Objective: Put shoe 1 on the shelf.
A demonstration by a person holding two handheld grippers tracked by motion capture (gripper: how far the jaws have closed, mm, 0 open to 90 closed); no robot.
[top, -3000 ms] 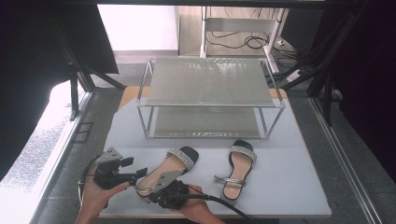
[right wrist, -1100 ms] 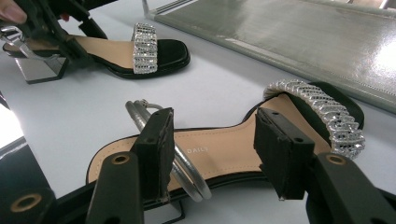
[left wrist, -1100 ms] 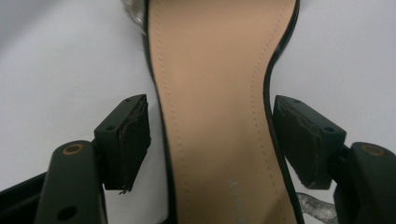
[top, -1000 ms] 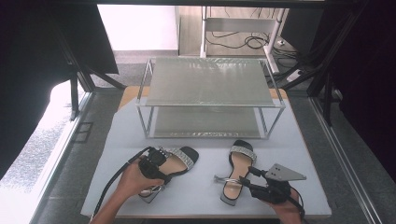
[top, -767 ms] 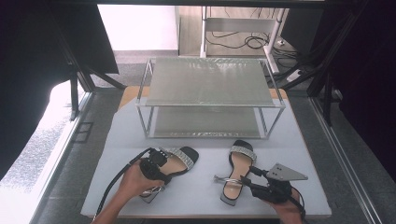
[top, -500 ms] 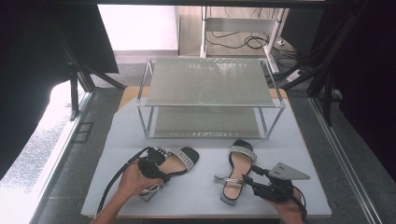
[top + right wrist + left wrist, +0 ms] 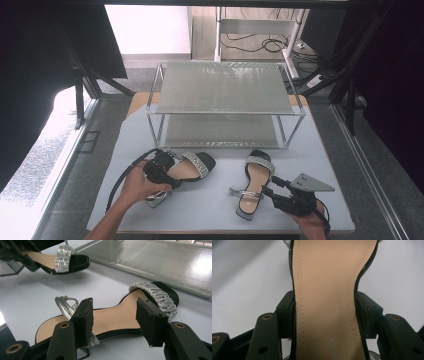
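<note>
Two black sandals with tan insoles and sparkly silver toe bands lie on the white mat (image 7: 210,212). My left gripper (image 7: 161,172) is shut on the left sandal (image 7: 194,166) at its narrow waist. In the left gripper view the jaws of my left gripper (image 7: 325,312) press both edges of the left sandal's insole (image 7: 324,290). The toe of the left sandal (image 7: 62,261) seems raised slightly, with a shadow under it. My right gripper (image 7: 276,191) is open. In the right gripper view the jaws of my right gripper (image 7: 115,317) stand astride the right sandal (image 7: 120,315) by its silver ankle strap (image 7: 63,306).
A two-tier metal rack (image 7: 225,90) with mesh shelves stands at the back of the mat, both shelves bare. Its lower shelf (image 7: 160,262) lies just beyond the right sandal's toe. Cables and a stand sit on the floor behind.
Left gripper moved right from the mat's left edge onto the left sandal and shut on it. Right gripper crossed from the left sandal to the right sandal and edged closer.
</note>
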